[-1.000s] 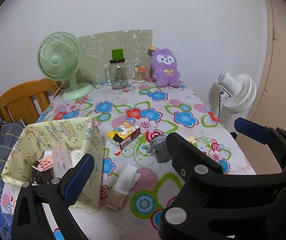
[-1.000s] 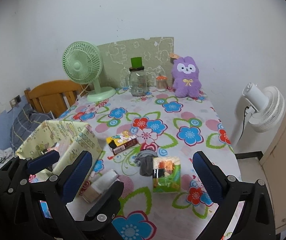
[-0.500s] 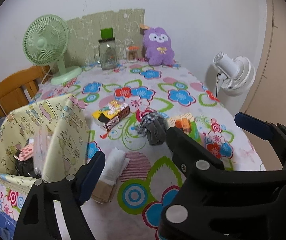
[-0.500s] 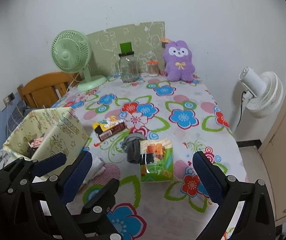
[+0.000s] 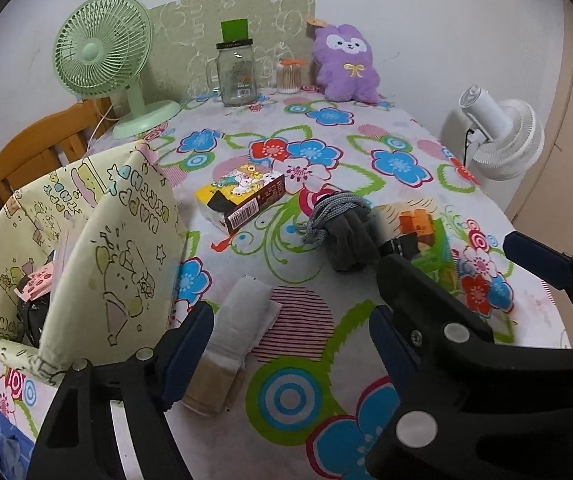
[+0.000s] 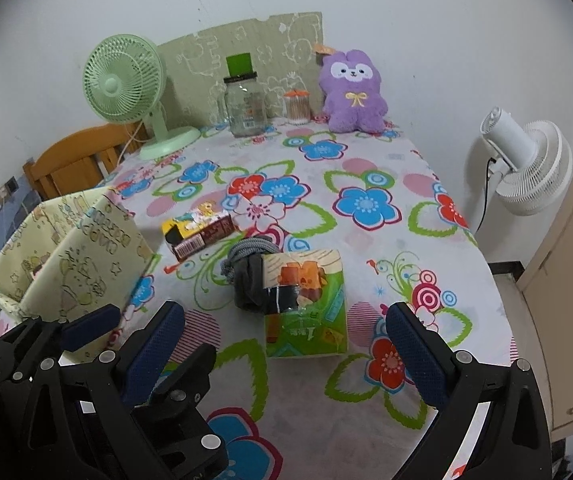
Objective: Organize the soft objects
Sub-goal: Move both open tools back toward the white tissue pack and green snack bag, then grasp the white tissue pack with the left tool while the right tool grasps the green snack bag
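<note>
A folded white and beige cloth (image 5: 242, 320) lies on the flowered tablecloth just right of the yellow patterned fabric bin (image 5: 86, 240). My left gripper (image 5: 286, 344) hovers over it, open but narrowed, its left finger beside the cloth and no pad pressing it. A grey sock bundle (image 6: 250, 276) lies mid-table, touching a green tissue pack (image 6: 306, 308). My right gripper (image 6: 286, 352) stands wide open just short of the pack, with nothing held. A purple plush rabbit (image 6: 352, 92) leans on the far wall. The bin (image 6: 66, 248) holds a few items.
A printed carton (image 5: 242, 196) lies left of the socks. At the back stand a green fan (image 5: 102, 60), a glass jar (image 5: 238, 76) and a swab jar (image 5: 290, 76). A white fan (image 6: 526, 168) stands off the right edge; a wooden chair (image 5: 42, 156) is at the left.
Both grippers sank toward the table and tipped further down, so the objects now sit closer. The left jaws narrowed from wide to partly open. The right jaws kept their width.
</note>
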The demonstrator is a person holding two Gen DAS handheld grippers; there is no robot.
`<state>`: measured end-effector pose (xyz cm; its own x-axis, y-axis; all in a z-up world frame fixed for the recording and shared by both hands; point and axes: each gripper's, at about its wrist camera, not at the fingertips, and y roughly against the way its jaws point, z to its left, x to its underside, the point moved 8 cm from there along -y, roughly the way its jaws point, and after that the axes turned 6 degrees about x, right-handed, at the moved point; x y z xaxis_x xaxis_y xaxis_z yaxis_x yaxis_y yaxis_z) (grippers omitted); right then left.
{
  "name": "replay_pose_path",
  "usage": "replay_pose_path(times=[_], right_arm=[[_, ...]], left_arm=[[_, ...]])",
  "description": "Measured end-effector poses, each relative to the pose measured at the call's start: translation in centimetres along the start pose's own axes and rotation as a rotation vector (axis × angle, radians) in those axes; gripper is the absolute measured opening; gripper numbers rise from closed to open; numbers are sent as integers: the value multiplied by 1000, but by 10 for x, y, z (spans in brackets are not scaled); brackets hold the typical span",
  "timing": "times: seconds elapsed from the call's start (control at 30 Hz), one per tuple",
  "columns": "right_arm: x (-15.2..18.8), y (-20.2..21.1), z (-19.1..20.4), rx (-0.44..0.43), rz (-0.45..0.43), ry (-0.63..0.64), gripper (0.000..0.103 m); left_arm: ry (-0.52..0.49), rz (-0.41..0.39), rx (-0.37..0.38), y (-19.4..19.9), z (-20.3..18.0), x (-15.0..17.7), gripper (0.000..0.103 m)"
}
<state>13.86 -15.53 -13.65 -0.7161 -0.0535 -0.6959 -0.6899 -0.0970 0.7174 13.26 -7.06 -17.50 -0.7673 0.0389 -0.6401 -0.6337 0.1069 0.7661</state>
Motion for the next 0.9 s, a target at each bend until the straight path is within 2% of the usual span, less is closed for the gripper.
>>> replay_pose_path(times=[0.53,0.77,0.9], right_arm=[[8,-32,-3,16,69,-6,102],[10,-40,-2,0,89,-21,102],[11,-41,-2,-4,94,-17,102]], left_arm=[[16,64,1,-29,7,4,82],[45,76,-19,-32,9,6,71],[26,84,15,-29,-1,8,57]])
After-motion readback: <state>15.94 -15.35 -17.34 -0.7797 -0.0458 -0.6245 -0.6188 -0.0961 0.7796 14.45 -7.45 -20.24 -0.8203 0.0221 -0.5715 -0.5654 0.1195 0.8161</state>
